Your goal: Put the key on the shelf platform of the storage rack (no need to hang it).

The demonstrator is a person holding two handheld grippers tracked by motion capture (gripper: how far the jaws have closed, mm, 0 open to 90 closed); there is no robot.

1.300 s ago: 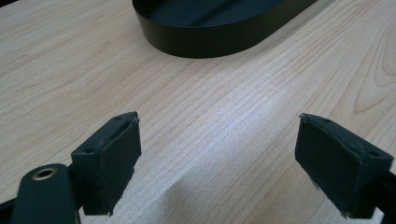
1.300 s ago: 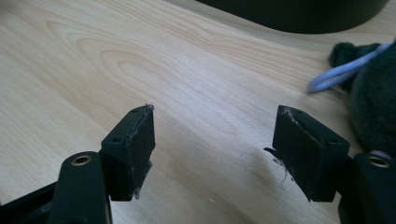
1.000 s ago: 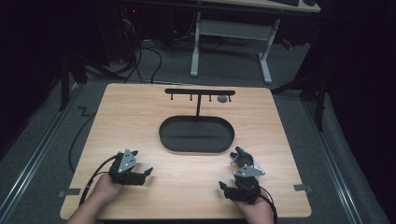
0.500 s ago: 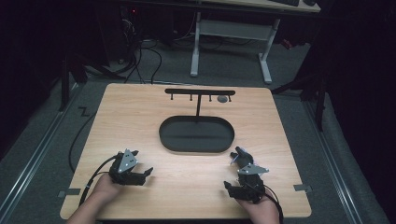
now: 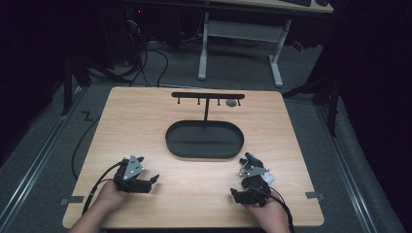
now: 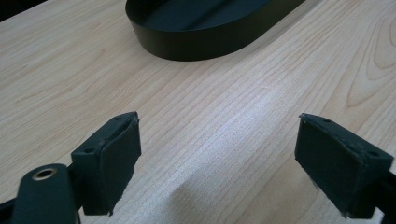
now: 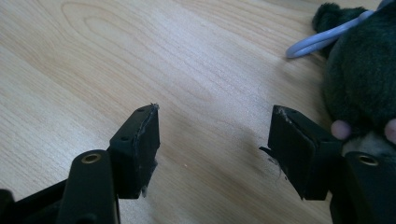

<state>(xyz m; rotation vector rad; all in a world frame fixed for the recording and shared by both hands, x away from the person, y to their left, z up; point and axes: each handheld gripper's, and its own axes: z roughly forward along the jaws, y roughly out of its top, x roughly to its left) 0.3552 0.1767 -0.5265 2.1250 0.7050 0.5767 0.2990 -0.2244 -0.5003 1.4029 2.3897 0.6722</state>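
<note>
Beside right tongs point(image 7: 215, 149): plush toy point(image 7: 359, 70)

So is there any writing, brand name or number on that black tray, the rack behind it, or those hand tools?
None can be read.
Black oval tray: plain, no lettering.
Rack: bare, no label.
Left gripper and right gripper: black pads with screw holes, no marks.
Dark plush toy with a pale loop: no tag showing.
Wooden table: grain alone.
</note>
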